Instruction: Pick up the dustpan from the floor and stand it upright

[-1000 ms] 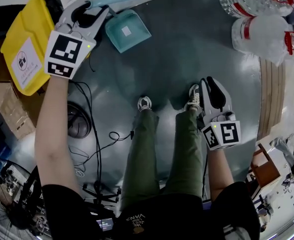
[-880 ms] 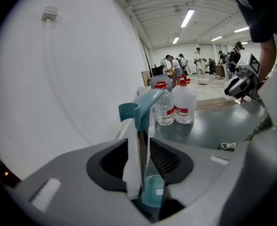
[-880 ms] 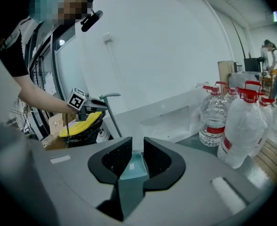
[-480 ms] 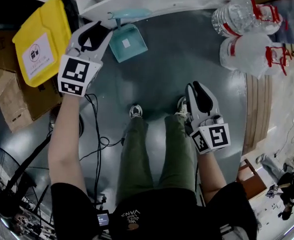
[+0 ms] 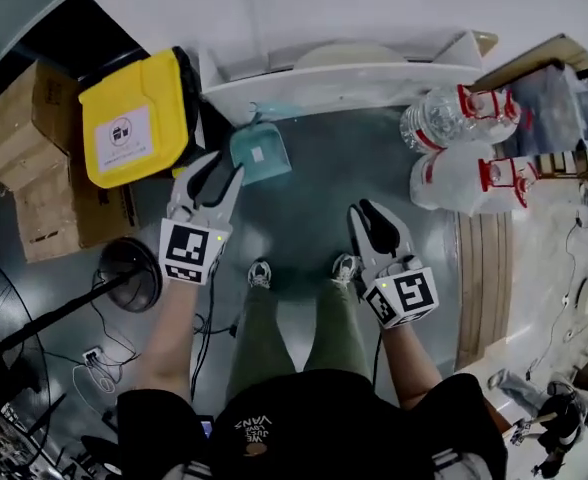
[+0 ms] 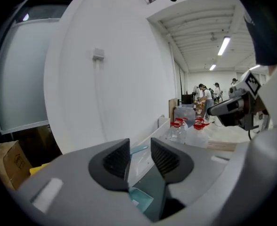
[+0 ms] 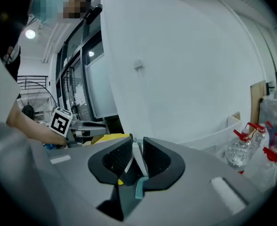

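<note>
Head view: dustpan (image 5: 259,154) on the floor (image 5: 319,183), apparently propped handle-up, lies just ahead of the nearer left gripper (image 5: 222,170); its jaws have just been opening, empty. Right gripper (image 5: 366,215) jaws slightly apart, empty.

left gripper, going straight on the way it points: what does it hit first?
Probably the teal dustpan, seen ahead through the gap of the left gripper, whose jaws have just been opening with nothing gripped. Depth is unclear; it might pass above it and reach the white ledge behind.
</note>
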{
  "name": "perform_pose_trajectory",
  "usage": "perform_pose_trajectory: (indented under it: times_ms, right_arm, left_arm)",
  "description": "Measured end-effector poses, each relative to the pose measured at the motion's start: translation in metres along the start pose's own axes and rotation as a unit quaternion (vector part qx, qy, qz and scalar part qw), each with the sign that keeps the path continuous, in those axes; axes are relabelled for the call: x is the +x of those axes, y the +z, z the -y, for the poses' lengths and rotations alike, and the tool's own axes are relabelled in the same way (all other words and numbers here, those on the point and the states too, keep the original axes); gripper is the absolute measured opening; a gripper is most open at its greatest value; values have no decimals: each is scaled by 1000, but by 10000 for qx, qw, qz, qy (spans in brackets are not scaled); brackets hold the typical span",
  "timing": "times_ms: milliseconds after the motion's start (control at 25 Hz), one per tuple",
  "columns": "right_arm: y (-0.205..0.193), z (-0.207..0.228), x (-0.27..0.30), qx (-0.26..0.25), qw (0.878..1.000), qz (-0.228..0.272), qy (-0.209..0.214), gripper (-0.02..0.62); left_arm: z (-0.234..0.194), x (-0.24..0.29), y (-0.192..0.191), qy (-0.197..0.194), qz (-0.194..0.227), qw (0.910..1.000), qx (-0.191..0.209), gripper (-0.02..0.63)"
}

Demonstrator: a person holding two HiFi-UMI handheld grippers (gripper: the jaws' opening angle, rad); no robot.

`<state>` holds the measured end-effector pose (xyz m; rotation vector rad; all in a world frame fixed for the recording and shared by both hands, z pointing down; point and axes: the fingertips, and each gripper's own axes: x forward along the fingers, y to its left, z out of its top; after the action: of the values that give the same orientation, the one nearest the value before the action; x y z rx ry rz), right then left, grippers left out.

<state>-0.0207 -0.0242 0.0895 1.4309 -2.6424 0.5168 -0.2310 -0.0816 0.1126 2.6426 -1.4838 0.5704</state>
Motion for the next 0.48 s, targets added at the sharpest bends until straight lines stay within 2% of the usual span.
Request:
perform_pose_trajectory:
  times_ms: [200,360,480]
  right_arm:
    - [31,-30,-35,-34,9997,-57,218,53]
    - [50,-51,-55,-64,9994,-52,343,34]
    - [61,-69,-75,-72,9992,-17,400,24]
  left_arm:
    - [33,-60,43,147,118,9994,-288,169]
    - [41,-98,71,309,341,9969,-643,169]
    - [52,-128,91,327,509,9957,-702,167]
